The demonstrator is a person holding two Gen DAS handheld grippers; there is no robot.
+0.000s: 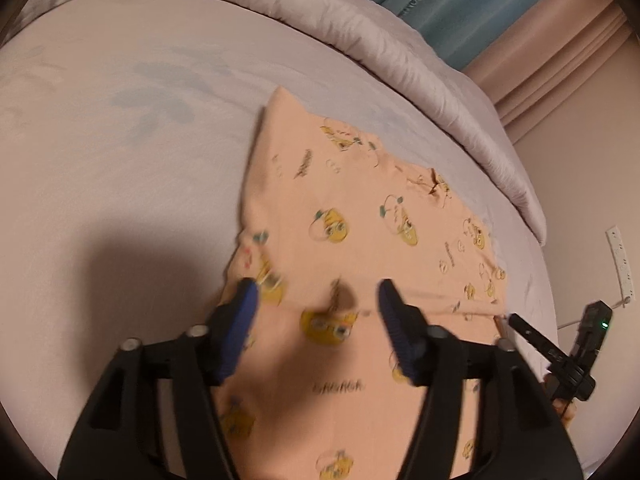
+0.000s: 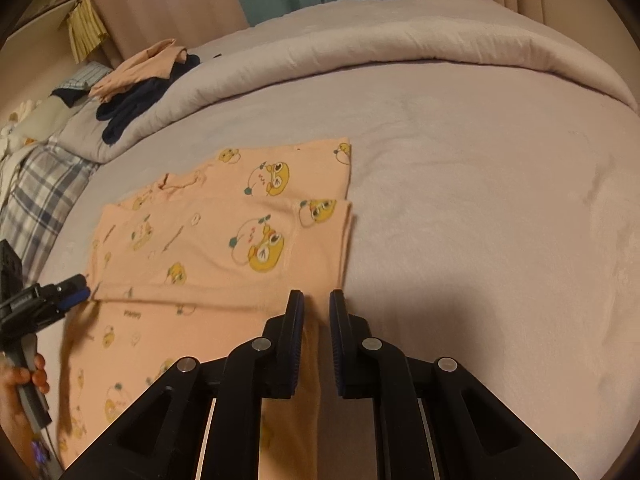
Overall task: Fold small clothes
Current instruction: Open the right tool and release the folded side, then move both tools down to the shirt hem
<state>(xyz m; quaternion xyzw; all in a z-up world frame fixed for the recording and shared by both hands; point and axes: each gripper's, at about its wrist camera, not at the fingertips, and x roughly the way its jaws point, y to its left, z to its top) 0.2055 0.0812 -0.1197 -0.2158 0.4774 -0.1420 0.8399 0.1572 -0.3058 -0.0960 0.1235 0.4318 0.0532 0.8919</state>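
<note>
Nearest the right wrist camera, the right gripper [image 2: 317,300] has its jaws drawn almost together. A narrow strip of peach cloth runs up between them, so they look clenched on the near right edge of the peach garment [image 2: 224,236], though the exact contact is hard to make out. In the left wrist view, the left gripper [image 1: 316,300] hovers with its jaws spread wide and nothing between the blue pads; the printed cloth lies directly beneath and ahead of them, untouched as far as can be seen.

The garment lies on the bed [image 2: 480,200], partly folded: a fold line crosses it just beyond both grippers, and a doubled layer sits on top further away. Its long axis runs away from the person, from the near hem under the grippers toward the rolled duvet [image 2: 400,44]. Each gripper stands at one end of that cross fold, the left at the left edge, the right at the right edge, so the two are about equally near. Any next fold would likely carry the near portion forward along that long axis, and it depends on the left jaws closing on their edge first.

Beyond the duvet, at the far left, a small heap of other clothes [image 2: 140,80] waits, dark and peach pieces together.
</note>
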